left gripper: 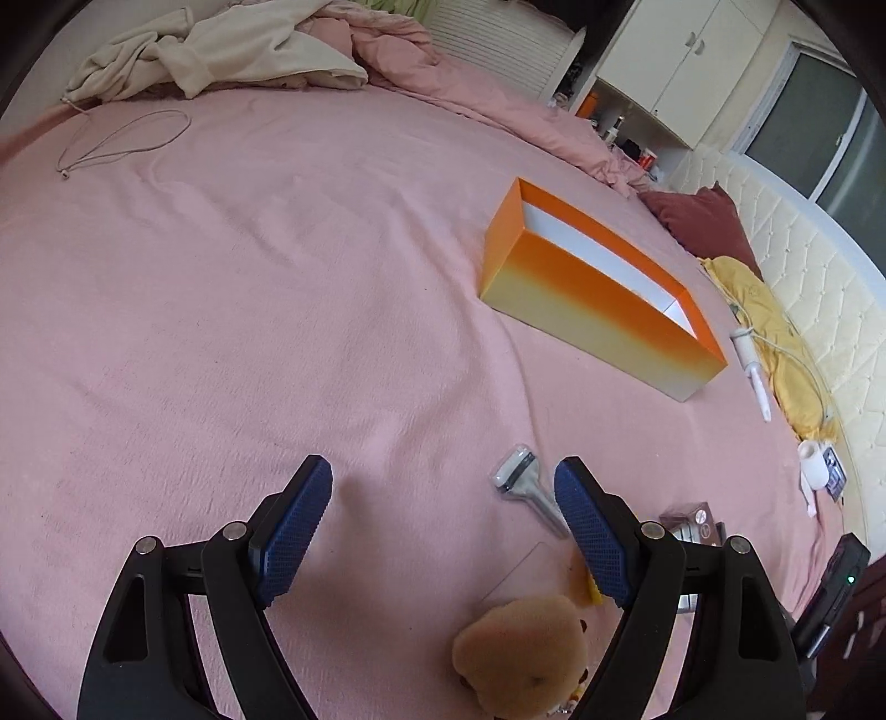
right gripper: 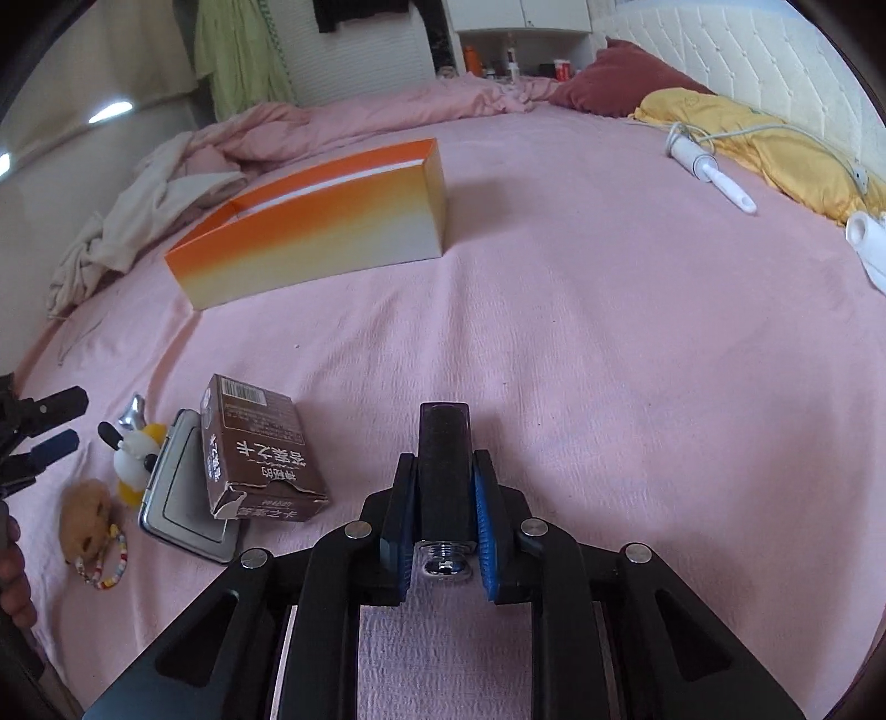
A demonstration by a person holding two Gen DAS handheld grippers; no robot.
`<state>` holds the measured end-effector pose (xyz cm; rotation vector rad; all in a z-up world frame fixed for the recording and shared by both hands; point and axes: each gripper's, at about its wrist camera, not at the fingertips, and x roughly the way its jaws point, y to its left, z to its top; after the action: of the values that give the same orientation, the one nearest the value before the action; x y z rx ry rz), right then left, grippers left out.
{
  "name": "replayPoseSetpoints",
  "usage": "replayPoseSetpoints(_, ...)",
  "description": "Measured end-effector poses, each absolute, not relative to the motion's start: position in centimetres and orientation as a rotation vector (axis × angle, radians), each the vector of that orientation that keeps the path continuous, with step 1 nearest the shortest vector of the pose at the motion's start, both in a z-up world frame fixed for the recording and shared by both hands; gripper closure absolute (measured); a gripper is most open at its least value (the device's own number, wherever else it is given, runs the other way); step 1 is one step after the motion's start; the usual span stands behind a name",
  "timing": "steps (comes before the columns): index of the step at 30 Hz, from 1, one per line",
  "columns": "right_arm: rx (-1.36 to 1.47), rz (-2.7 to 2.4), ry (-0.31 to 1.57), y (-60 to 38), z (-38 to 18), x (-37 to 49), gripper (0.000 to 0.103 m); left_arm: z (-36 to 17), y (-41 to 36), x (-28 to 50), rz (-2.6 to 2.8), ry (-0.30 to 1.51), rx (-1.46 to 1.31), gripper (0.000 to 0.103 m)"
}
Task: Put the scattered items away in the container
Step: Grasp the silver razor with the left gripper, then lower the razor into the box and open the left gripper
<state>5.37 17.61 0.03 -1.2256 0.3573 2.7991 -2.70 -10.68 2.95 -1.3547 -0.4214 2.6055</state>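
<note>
- Gripping a black cylinder (right gripper: pixel 443 471) with a chrome threaded end in the right gripper (right gripper: pixel 443 482), blue pads (right gripper: pixel 487 531) clenched against both its sides, above the pink bedsheet (right gripper: pixel 609 387).
- Hovering the left gripper (left gripper: pixel 443 487) low over the sheet, fingers (left gripper: pixel 302 520) spread wide apart and gripping nothing.
- Lying on the sheet well ahead of both grippers: an open orange box (right gripper: pixel 315 238), fading from orange to pale grey down its sides, white inside, contents not showing.
- Lying scattered to the left in the right wrist view: a brown carton (right gripper: pixel 255 454) resting partly on a flat grey case (right gripper: pixel 183 493), a small white and yellow toy figure (right gripper: pixel 133 454) just beside the case, a tan fuzzy ball (right gripper: pixel 86 515) with a beaded bracelet (right gripper: pixel 108 570) touching it.
- Resting just beside the left gripper's right finger: a silver razor (left gripper: pixel 523 482), partly hidden behind that finger.
- Sitting far off near the headboard: a white lint roller (right gripper: pixel 711 169), beside a yellow pillow (right gripper: pixel 775 155) and a dark red pillow (right gripper: pixel 614 77).
- Piling up along the far edge: crumpled beige cloth (left gripper: pixel 221 50) and pink bedding, a thin cord (left gripper: pixel 122 138) looping nearby.
</note>
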Motion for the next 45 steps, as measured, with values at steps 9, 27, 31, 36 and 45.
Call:
replayPoseSetpoints(9,-1.221,2.803,0.395,18.0,0.0,5.5,0.085,2.0,-4.9,-4.6,2.522,-0.092,-1.418,0.034)
replayPoseSetpoints(27,-1.222,2.797,0.392,17.1,0.4,5.7,0.085,4.4,-5.7,-4.7,2.573,-0.139,-1.294,0.075)
replayPoseSetpoints(31,-1.219,2.798,0.391,16.9,0.3,5.6,0.085,6.1,-5.3,-4.9,2.603,-0.097,-1.228,0.075)
replayPoseSetpoints(36,-1.211,2.8,0.374,17.2,0.1,5.5,0.085,8.2,-4.7,-5.3,2.637,-0.044,-1.144,0.075)
replayPoseSetpoints(45,-1.202,2.808,0.392,17.6,-0.4,5.5,0.085,11.6,-1.1,-12.6,2.616,-0.002,-1.102,0.075)
